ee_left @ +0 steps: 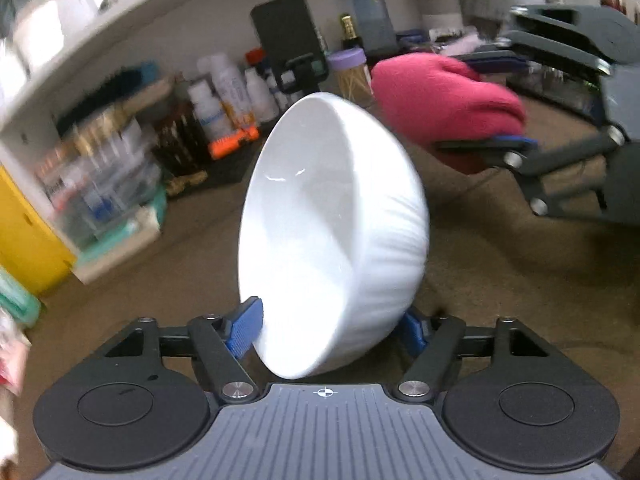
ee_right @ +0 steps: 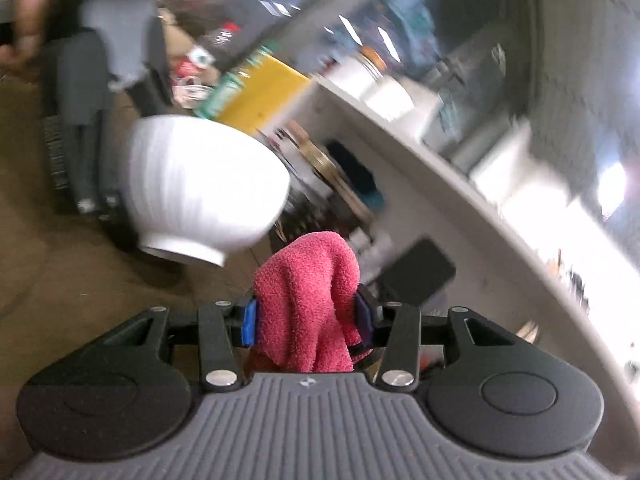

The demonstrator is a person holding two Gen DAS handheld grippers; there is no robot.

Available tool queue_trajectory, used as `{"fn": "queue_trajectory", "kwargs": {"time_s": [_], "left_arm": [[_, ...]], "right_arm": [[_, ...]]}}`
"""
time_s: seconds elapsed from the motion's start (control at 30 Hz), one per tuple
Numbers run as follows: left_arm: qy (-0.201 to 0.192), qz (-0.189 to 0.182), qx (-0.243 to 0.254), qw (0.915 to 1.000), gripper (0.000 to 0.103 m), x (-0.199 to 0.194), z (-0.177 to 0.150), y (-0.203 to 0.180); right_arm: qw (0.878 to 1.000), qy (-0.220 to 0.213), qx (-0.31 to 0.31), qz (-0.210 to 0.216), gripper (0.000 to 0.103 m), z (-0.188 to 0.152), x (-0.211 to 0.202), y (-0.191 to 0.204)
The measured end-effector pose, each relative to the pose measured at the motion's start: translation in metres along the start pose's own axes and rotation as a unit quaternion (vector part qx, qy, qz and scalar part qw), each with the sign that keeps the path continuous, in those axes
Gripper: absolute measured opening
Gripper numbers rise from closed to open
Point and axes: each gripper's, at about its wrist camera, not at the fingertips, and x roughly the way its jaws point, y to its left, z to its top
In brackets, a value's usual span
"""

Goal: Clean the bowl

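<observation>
One bowl (ee_left: pixel 332 236) (left-held), one cloth (ee_right: pixel 308 304) right-held.

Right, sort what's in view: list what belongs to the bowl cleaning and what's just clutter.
Belongs to the job:
white bowl, clamped in the left gripper
pink cloth, clamped in the right gripper

Just lying about:
white bottles
black phone on a stand
purple-lidded jar
yellow cabinet
</observation>
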Motion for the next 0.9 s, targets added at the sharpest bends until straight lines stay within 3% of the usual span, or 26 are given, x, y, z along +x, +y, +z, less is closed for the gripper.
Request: {"fn": "queue_trajectory", "kwargs": {"time_s": [0.13,0.23,0.3,0.4,0.43,0.53,0.67,0.8,0.9], "left_arm": [[-0.024,0.048,0.069,0.9962,0.036,-0.009,0.004,-0.024],[-0.038,0.039,0.053,0.9971,0.024,-0.011,0.011,-0.021],[-0.050,-0.012,0.003,0.9987,0.016,-0.014,0.021,-0.006],[-0.065,-0.055,-0.056,0.9948,0.015,-0.015,0.030,0.015],[-0.074,-0.080,-0.086,0.9903,0.015,-0.015,0.033,0.028],[-0.100,-0.159,-0.178,0.9660,0.017,-0.012,0.031,0.064],[-0.123,-0.214,-0.273,0.9301,0.015,0.003,0.019,0.095],[-0.169,-0.307,-0.451,0.8205,0.013,0.026,-0.034,0.145],[-0.198,-0.340,-0.513,0.7632,0.013,0.035,-0.062,0.163]], "right_arm": [[1.000,0.018,-0.006,0.001,0.047,-0.014,0.004,0.006],[0.999,0.022,-0.024,0.004,0.048,-0.016,0.008,0.013],[0.999,0.024,-0.032,0.006,0.048,-0.014,0.012,0.015],[0.999,0.025,-0.019,0.013,0.048,-0.013,0.014,0.010],[0.999,0.026,-0.010,0.016,0.048,-0.013,0.013,0.006],[0.999,0.032,0.007,0.021,0.048,-0.008,0.019,0.000],[0.999,0.036,0.022,0.033,0.048,-0.007,0.021,-0.003],[0.996,0.024,0.058,0.062,0.047,0.005,0.023,-0.010],[0.995,0.007,0.067,0.080,0.047,0.022,0.029,-0.010]]}}
